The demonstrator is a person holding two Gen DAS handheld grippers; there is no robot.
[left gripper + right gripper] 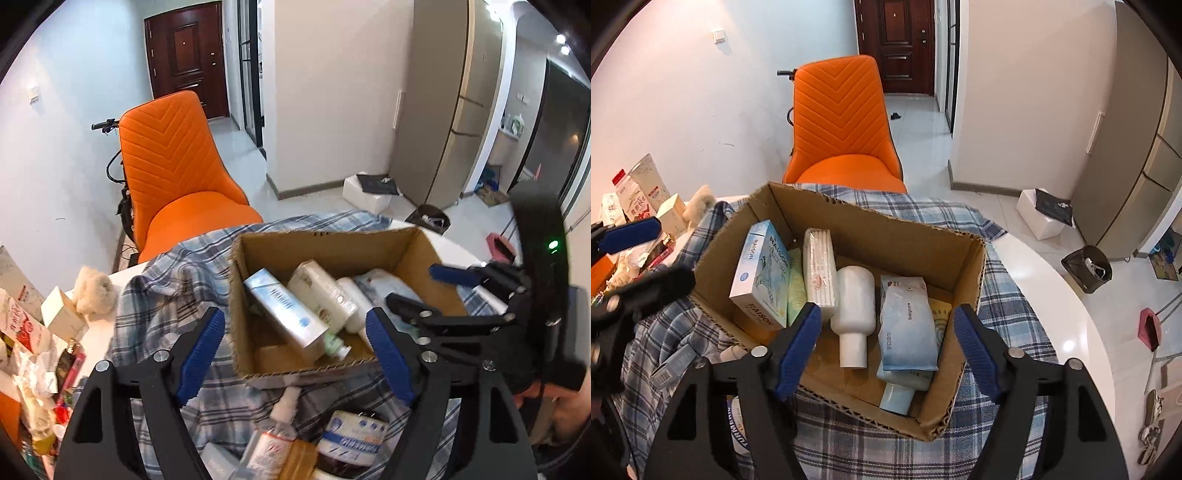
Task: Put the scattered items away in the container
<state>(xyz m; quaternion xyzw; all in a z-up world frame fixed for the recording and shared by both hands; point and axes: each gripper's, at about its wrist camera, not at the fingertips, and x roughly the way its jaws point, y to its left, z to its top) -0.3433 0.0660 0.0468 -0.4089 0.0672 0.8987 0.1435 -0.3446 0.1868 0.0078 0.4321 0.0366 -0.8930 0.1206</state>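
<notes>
Cardboard box (pixel 964 266) sits open-topped on a blue plaid cloth (pixel 997 295) spread over a white round table (pixel 1067 295). Left gripper (pixel 295 350) hangs over the near edge of the box, blue-padded jaws spread wide, nothing between them. Right gripper (pixel 886 350) likewise over the box, jaws parted, pads touching nothing. Inside the box, from the right wrist view: a blue-and-white carton marked RAISON (pixel 761 273) leaning at the left, a white wrapped pack (pixel 820 269) beside it, a white bottle (pixel 854 310) lying with its neck toward the camera, and a pale blue pouch (pixel 907 325) on the right resting over a light blue bottle (pixel 899 393). Still outside the box, on the cloth just before its near wall in the left wrist view: a small clear bottle with a white top (pixel 273 439) and a white-and-blue roll-like pack (pixel 352 437), its label too blurred to read. Off to the left on the table, a heap of cartons and wrappers (pixel 26 332) and a fluffy cream toy (pixel 92 291). Orange chair (pixel 842 129) stands behind the table.
</notes>
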